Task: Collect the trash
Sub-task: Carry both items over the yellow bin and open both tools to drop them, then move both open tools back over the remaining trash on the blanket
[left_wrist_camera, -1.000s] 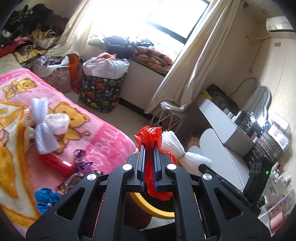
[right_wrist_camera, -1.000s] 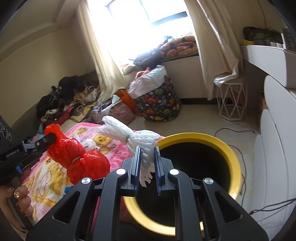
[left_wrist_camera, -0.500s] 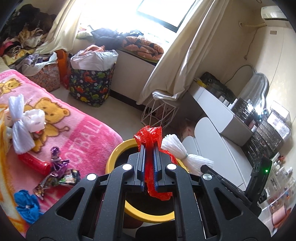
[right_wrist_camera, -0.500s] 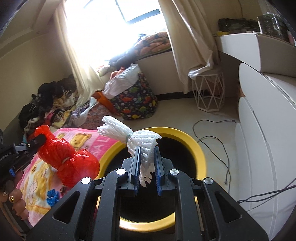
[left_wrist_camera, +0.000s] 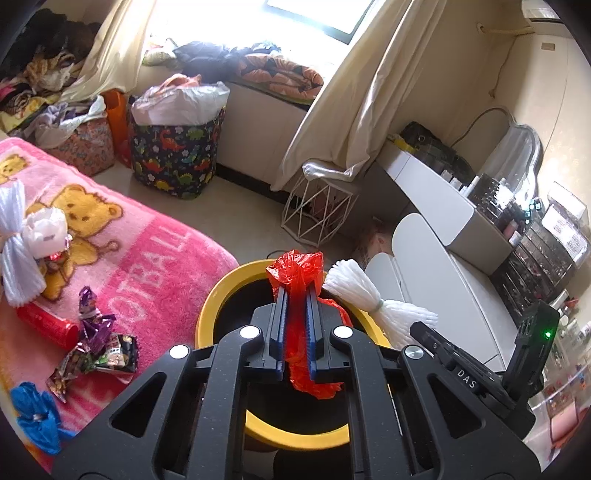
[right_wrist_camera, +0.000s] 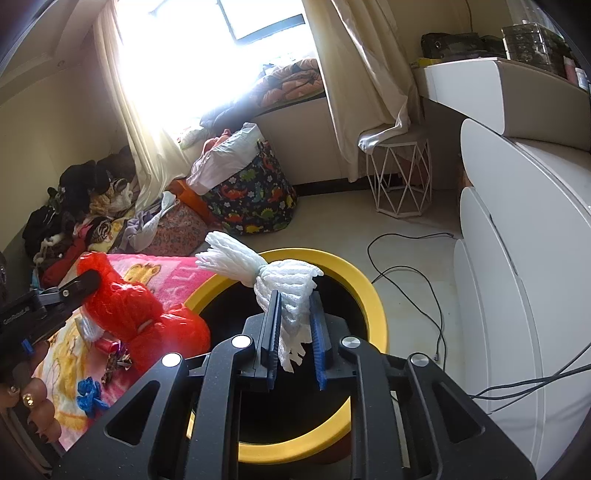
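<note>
Cluttered home bedroom: blanket-covered bed (left_wrist_camera: 122,258), curtained window (right_wrist_camera: 266,18), laundry basket (left_wrist_camera: 173,162).

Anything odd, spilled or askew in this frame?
Nothing alarming. The right gripper looks parted around the white foam net over the yellow-rimmed bin, apparently releasing it. Torn snack wrappers lie on the pink bear blanket, uncollected.

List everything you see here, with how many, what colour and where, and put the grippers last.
Trash bin: one, yellow rim, black inside, on floor beside bed.
Red plastic bag: one, in left gripper over bin.
White foam net: one, between right gripper's fingers over bin.
Blanket: one, pink, bear print, on bed.
Snack wrappers: several, purple and dark, on blanket.
Blue scrap: one, blanket edge.
Dinosaur basket: one, dark, by window.
Wire stool: one, white, under curtain.
Left gripper: shut on bag.
Right gripper: partly open around net.
</note>
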